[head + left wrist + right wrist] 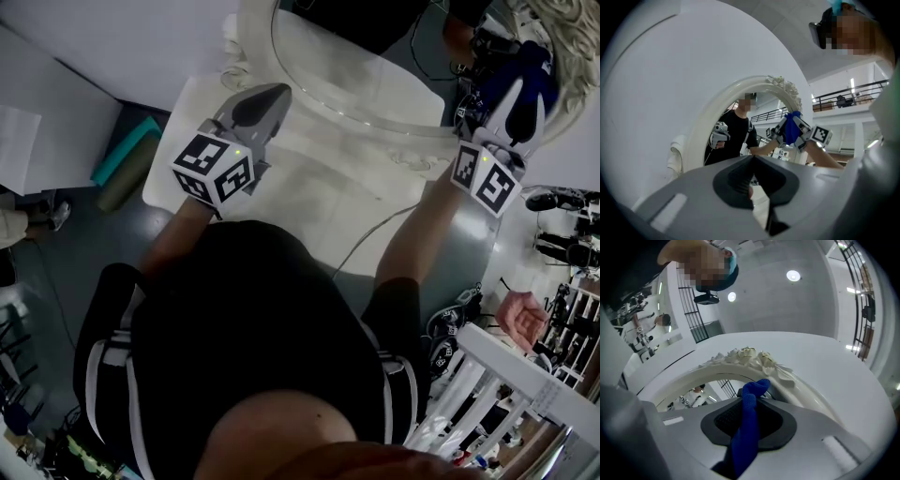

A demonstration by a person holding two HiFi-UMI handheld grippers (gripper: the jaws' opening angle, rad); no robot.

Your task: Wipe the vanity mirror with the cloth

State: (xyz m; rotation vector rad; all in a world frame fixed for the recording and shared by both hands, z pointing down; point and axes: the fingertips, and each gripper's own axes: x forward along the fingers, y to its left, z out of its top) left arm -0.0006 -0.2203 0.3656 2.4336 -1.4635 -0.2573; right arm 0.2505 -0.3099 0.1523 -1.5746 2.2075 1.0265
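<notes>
The vanity mirror (405, 128) has a white oval frame and stands at the far edge of a white tabletop (309, 202). In the head view my right gripper (518, 94) is at the mirror's right side, shut on a blue cloth (536, 75). The right gripper view shows the cloth (745, 441) pinched in the right gripper (747, 420), just below the frame's flower ornament (750, 355). My left gripper (255, 105) hovers at the mirror's left side, shut and holding nothing. In the left gripper view, beyond the left gripper (752, 180), the mirror (717, 108) reflects the person and the cloth (791, 130).
A thin cable (366, 239) runs across the tabletop toward the person. Teal and olive rolls (127, 155) lie on the floor at the left. A white railing (511, 370) and another person's hand (520, 319) are at the lower right, amid floor clutter.
</notes>
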